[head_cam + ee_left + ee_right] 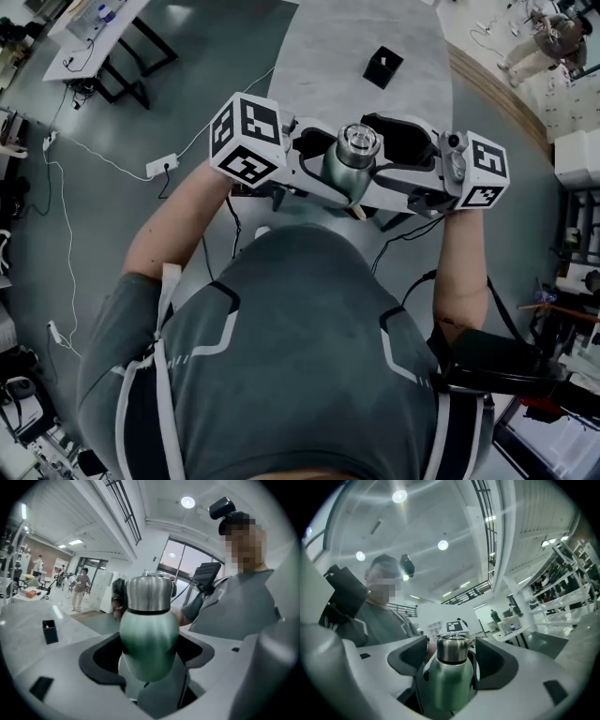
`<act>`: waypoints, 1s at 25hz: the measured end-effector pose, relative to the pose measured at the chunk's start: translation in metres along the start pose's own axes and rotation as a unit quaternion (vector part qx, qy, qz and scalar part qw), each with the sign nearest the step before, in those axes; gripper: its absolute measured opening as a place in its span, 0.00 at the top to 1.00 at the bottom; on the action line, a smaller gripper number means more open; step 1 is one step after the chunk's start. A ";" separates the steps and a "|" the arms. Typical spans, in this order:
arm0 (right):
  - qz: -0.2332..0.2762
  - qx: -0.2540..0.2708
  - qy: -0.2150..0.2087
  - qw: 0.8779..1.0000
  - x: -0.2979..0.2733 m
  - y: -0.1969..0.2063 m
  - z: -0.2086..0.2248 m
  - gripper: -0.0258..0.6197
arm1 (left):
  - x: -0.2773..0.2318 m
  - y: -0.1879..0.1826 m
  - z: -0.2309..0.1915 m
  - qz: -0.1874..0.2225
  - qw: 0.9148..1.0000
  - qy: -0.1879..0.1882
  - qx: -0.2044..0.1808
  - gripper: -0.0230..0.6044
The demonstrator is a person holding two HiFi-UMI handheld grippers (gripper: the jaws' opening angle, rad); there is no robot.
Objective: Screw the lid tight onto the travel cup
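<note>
A green travel cup (343, 171) with a steel lid (359, 142) hangs upright in the air between my two grippers, which face each other in front of the person's chest. My left gripper (314, 161) comes in from the left and is shut on the cup's green body (149, 639), which fills the gap between its dark pads; the lid (149, 595) stands above them. My right gripper (403, 155) comes in from the right. In the right gripper view its pads flank the lid (452, 649) with a narrow gap on each side, so it stands open around the cup (449, 681).
A grey table (356, 56) lies ahead with a small black box (382, 67) on it. A power strip (161, 166) and cables lie on the floor to the left, with desks beyond. Other people stand far off (79, 588).
</note>
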State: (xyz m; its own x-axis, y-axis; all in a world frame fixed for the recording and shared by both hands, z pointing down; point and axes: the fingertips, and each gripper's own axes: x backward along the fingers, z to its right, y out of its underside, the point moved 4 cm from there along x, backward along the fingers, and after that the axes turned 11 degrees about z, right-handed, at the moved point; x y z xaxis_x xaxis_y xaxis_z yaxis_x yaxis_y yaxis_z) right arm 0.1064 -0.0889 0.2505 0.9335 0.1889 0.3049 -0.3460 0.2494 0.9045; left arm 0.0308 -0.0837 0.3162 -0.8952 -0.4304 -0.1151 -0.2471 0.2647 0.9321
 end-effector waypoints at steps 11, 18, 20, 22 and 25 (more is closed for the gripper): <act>-0.056 0.019 -0.098 0.993 -0.023 0.008 -0.013 0.53 | -0.009 0.002 0.013 -0.030 0.999 0.030 -0.024 0.38; -0.059 0.097 0.130 0.985 -0.017 0.018 0.028 0.53 | 0.005 0.010 -0.036 -0.072 0.985 -0.149 -0.053 0.38; -0.053 0.106 0.203 0.972 -0.014 0.020 0.039 0.53 | 0.008 0.012 -0.048 -0.076 0.976 -0.194 -0.056 0.38; -0.040 0.106 0.248 0.962 -0.013 0.022 0.045 0.53 | 0.009 0.013 -0.056 -0.072 0.973 -0.214 -0.053 0.38; -0.039 0.100 0.231 0.967 -0.014 0.021 0.042 0.53 | 0.006 0.013 -0.052 -0.049 0.982 -0.177 -0.037 0.38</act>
State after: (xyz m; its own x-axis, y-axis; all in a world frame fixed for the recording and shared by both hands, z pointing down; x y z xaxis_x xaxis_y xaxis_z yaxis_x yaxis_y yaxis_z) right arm 0.0905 -0.1265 0.2777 0.7987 0.5918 0.1089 -0.2070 0.1003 0.9732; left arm 0.0416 -0.1280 0.3454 -0.9446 -0.1199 -0.3054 -0.3225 0.1682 0.9315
